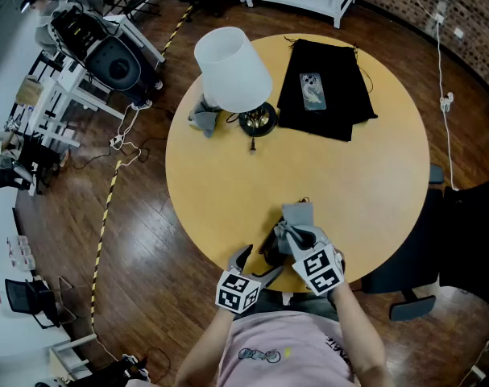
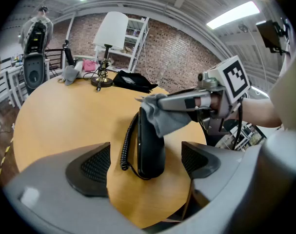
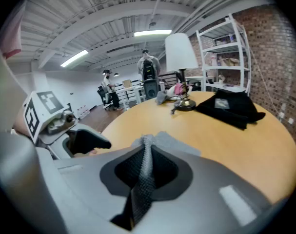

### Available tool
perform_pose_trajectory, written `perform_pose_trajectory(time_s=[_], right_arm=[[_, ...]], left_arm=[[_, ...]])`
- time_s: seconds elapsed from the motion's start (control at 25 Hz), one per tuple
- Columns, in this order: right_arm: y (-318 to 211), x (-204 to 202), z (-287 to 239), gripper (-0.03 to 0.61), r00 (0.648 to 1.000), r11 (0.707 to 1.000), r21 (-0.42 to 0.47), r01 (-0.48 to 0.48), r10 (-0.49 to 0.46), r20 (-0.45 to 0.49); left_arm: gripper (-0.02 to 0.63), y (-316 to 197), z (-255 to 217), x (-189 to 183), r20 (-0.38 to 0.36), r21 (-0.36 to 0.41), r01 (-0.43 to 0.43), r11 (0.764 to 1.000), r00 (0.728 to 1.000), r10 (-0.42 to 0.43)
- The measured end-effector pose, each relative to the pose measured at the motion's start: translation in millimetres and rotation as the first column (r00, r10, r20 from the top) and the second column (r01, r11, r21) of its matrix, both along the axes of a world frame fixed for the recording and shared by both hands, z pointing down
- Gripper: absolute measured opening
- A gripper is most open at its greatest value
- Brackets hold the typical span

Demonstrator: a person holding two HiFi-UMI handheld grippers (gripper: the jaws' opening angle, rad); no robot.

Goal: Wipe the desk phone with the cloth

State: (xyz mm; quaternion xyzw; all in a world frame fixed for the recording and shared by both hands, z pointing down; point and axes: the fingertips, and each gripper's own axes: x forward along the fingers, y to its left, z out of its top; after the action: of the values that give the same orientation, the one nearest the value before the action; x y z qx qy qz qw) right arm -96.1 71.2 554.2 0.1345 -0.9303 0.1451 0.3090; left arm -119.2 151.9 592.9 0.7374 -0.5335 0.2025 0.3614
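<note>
A black phone handset (image 2: pixel 150 140) with a coiled cord (image 2: pixel 127 147) lies on the round yellow table (image 1: pixel 365 192) near its front edge. In the head view the handset (image 1: pixel 271 249) shows just left of my right gripper. My left gripper (image 2: pixel 145 162) is open, its pads wide on either side of the handset and not touching it. My right gripper (image 3: pixel 148 172) is shut on a grey cloth (image 3: pixel 147 152). The cloth (image 2: pixel 162 116) drapes over the handset's far end. From above, the left gripper (image 1: pixel 256 266) and right gripper (image 1: pixel 298 238) sit close together, and the cloth (image 1: pixel 297 216) spreads ahead of the right one.
A lamp with a white shade (image 1: pixel 232 67) stands at the table's far side, with another grey rag (image 1: pixel 204 119) beside it. A black bag (image 1: pixel 325 95) with a smartphone (image 1: pixel 312 89) on it lies at the far right. A dark office chair (image 1: pixel 445 248) stands to the right.
</note>
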Motion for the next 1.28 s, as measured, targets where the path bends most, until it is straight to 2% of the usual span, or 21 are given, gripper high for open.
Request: perform_pose_trajectory(time_s=[0.08, 0.16, 0.24, 0.32, 0.4, 0.48, 0.52, 0.56, 0.64, 0.72, 0.76, 0.8, 0.88, 1.0, 1.12, 1.2, 1.28], right_arm=[[53, -7, -3, 0.029, 0.988, 0.988, -0.027, 0.153, -0.153, -0.010], [93, -14, 0, 0.028, 0.962, 0.961, -0.061, 0.269, -0.271, -0.021], [104, -20, 12, 0.029, 0.955, 0.953, -0.081, 0.292, -0.296, -0.037], [75, -20, 17, 0.029, 0.982, 0.982, -0.050, 0.182, -0.184, -0.042], [20, -9, 8, 0.029, 1.000, 1.000, -0.008, -0.022, 0.022, -0.009], [-29, 9, -2, 0.029, 0.980, 0.980, 0.002, -0.198, 0.198, 0.020], [-39, 15, -3, 0.029, 0.971, 0.972, -0.013, -0.236, 0.237, 0.023], [-36, 17, -2, 0.029, 0.973, 0.973, -0.042, -0.228, 0.229, 0.018], [8, 12, 10, 0.029, 0.996, 0.988, -0.124, -0.087, 0.086, -0.012], [73, 11, 26, 0.031, 0.996, 0.976, -0.203, 0.078, -0.086, -0.031], [96, 19, 32, 0.031, 0.993, 0.967, -0.234, 0.102, -0.111, -0.027], [109, 32, 38, 0.031, 0.997, 0.962, -0.264, 0.074, -0.081, -0.019], [108, 65, 42, 0.031, 0.997, 0.945, -0.321, -0.069, 0.073, -0.002], [86, 115, 38, 0.031, 0.967, 0.918, -0.318, -0.238, 0.254, 0.008], [64, 158, 30, 0.031, 0.932, 0.895, -0.284, -0.342, 0.362, 0.017], [55, 180, 26, 0.031, 0.906, 0.873, -0.283, -0.397, 0.422, 0.034], [52, 194, 25, 0.031, 0.889, 0.859, -0.286, -0.425, 0.455, 0.046]], left_arm=[[0.453, 7, -13, -1, 0.002, 0.062, -0.075, 0.995, 0.997, 0.075], [0.454, 19, -25, -11, 0.025, 0.104, -0.154, 0.983, 0.988, 0.153], [0.465, 34, -36, -28, 0.047, 0.123, -0.190, 0.974, 0.982, 0.186], [0.465, 39, -52, -45, 0.029, 0.150, -0.156, 0.976, 0.988, 0.154], [0.465, 34, -70, -53, 0.031, 0.196, -0.119, 0.973, 0.993, 0.115], [0.464, 25, -83, -53, 0.051, 0.240, -0.114, 0.964, 0.993, 0.105], [0.465, 19, -87, -49, 0.060, 0.254, -0.119, 0.960, 0.992, 0.107], [0.465, 13, -88, -45, 0.069, 0.262, -0.126, 0.957, 0.991, 0.112], [0.465, 0, -86, -37, 0.090, 0.264, -0.139, 0.955, 0.989, 0.119], [0.465, -15, -81, -27, 0.107, 0.255, -0.144, 0.956, 0.987, 0.120], [0.465, -23, -77, -20, 0.119, 0.245, -0.147, 0.958, 0.986, 0.121], [0.465, -32, -71, -14, 0.143, 0.230, -0.157, 0.960, 0.982, 0.126], [0.459, -49, -54, 0, 0.228, 0.183, -0.184, 0.966, 0.964, 0.141], [0.459, -67, -20, 12, 0.346, 0.080, -0.184, 0.980, 0.927, 0.146], [0.366, -77, 6, 19, 0.417, 0.001, -0.156, 0.988, 0.898, 0.141], [0.305, -81, 14, 25, 0.450, -0.024, -0.157, 0.987, 0.880, 0.151], [0.273, -82, 18, 30, 0.485, -0.035, -0.160, 0.987, 0.861, 0.156]])
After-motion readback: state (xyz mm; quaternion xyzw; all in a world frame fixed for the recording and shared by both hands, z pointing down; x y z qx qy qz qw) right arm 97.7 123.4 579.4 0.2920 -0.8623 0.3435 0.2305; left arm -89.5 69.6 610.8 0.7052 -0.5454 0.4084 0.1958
